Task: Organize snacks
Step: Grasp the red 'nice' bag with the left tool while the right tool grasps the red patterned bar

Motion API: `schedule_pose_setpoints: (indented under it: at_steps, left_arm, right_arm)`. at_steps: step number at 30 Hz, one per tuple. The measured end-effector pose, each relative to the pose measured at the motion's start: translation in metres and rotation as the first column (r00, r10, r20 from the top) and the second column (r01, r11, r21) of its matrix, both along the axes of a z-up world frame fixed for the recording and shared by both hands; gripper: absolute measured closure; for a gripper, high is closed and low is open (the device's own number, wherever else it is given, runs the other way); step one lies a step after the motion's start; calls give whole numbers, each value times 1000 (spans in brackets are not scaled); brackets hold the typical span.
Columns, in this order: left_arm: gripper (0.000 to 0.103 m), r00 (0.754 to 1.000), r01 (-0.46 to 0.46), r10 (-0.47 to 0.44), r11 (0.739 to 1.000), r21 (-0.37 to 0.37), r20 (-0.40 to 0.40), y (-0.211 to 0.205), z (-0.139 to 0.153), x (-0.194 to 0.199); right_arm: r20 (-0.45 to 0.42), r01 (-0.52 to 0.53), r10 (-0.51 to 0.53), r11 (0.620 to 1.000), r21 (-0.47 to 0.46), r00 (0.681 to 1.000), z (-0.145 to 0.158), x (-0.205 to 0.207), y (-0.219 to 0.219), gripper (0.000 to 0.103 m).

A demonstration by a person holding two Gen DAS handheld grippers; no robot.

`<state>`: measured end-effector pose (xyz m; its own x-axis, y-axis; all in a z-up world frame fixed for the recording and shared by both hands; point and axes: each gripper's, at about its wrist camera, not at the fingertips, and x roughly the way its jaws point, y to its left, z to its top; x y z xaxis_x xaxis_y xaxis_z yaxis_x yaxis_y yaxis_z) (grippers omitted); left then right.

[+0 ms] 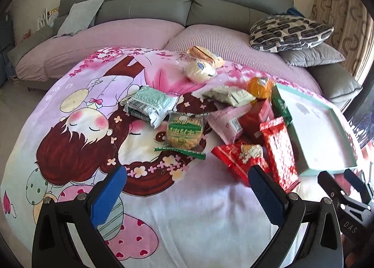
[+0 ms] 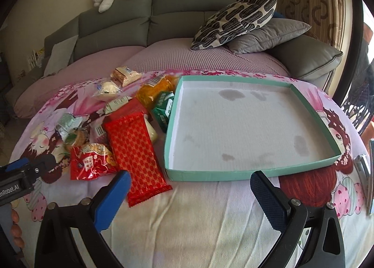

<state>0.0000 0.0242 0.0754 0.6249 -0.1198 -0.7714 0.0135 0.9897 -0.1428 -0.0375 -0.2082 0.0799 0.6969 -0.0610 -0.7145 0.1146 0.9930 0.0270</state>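
While both tongs, left [image 1: 187,188] and right [image 2: 190,194], gape wide and empty, the snacks [image 2: 138,148] pile overlapping beside the teal tray [image 2: 254,172] on the counter, so 1 grab could snag 2 crinkly packets.

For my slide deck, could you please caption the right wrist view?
Open right gripper hovers before an empty teal tray, snack packets piled to its left on a cartoon-print cloth.
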Motion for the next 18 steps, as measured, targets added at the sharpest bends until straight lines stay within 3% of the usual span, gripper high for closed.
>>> schedule_pose_setpoints:
  at_steps: [4, 10, 14, 18]
  left_arm:
    - [0, 999, -39, 40, 998, -43, 2, -1, 11, 14]
    - [0, 992, -126, 127, 989, 77, -15, -13, 21, 36]
    - [0, 992, -124, 126, 991, 52, -28, -19, 20, 47]
    - [0, 994, -89, 91, 995, 38, -52, -36, 14, 57]
  right_arm:
    - [10, -22, 22, 1000, 19, 1000, 16, 16, 4, 0]
    - [4, 10, -10, 1000, 12, 1000, 32, 49, -7, 0]
    - [-11, 23, -24, 999, -25, 1000, 36, 66, -16, 2]
    - [-26, 13, -14, 1000, -6, 1000, 29, 69, -24, 7]
